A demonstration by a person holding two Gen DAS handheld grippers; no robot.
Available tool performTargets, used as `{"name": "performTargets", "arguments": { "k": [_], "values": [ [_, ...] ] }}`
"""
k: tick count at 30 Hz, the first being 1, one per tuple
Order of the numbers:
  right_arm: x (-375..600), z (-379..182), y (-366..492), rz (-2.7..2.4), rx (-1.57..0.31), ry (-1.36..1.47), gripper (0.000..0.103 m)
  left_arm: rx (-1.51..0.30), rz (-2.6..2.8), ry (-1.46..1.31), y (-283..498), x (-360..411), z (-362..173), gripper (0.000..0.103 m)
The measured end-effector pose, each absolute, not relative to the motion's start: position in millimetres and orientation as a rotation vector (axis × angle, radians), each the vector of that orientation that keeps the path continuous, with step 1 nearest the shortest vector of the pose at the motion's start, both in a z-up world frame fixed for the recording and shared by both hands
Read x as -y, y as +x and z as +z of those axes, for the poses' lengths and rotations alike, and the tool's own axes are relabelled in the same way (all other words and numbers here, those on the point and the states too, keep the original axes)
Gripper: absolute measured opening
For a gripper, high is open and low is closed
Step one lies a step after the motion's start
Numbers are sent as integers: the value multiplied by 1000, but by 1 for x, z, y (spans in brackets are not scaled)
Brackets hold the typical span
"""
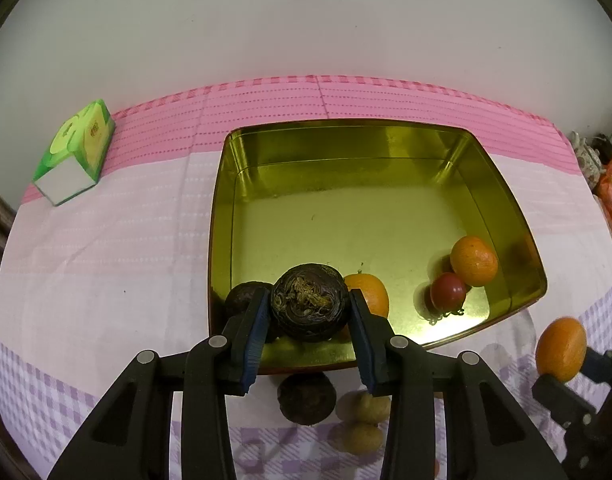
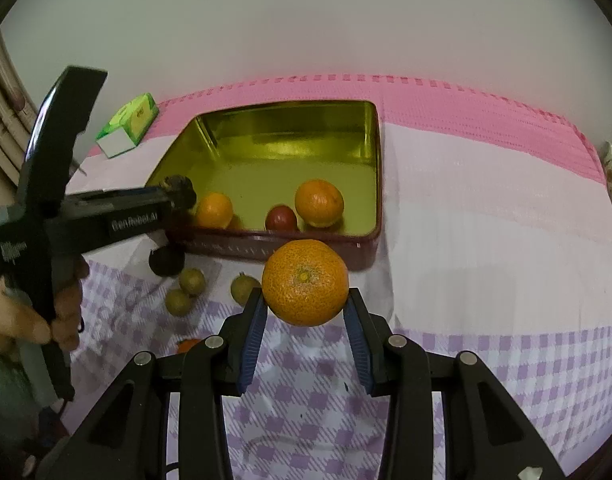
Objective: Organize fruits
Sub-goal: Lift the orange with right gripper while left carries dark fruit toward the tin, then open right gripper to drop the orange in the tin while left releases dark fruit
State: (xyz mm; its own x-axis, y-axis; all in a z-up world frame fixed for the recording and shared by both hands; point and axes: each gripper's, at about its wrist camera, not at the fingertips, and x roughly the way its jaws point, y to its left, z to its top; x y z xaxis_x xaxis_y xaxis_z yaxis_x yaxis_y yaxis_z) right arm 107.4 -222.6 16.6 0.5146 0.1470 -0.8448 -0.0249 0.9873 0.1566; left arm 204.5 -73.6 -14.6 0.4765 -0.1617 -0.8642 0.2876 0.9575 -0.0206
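Nearest the tin, on the checked cloth: right claw level, pointing at the tin's front wall, fingers clamped on a raised orange. Left of it, three small tan fruits and one dark fruit loose before the tin. Left claw over the tin's near left corner, closed on a dark purple fruit, hand gripping the handle. Inside the tin: another dark fruit, two oranges, one red fruit. Beyond the tin's far left corner, a green box.
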Motion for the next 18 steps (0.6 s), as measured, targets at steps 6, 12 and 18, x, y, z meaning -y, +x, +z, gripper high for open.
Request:
{"name": "performTargets", "arguments": {
  "k": [6,12,18],
  "values": [
    [223,22,123,94,-1009,110,37,-1047,-273,137,206,72,-18,40],
    [227,20,136,89,-1010,111,37,-1054,-273,138,208,71,-21,41],
    [228,14,147,101,-1018,112,37,-1052,-282,142,211,72,-22,41]
  ]
}}
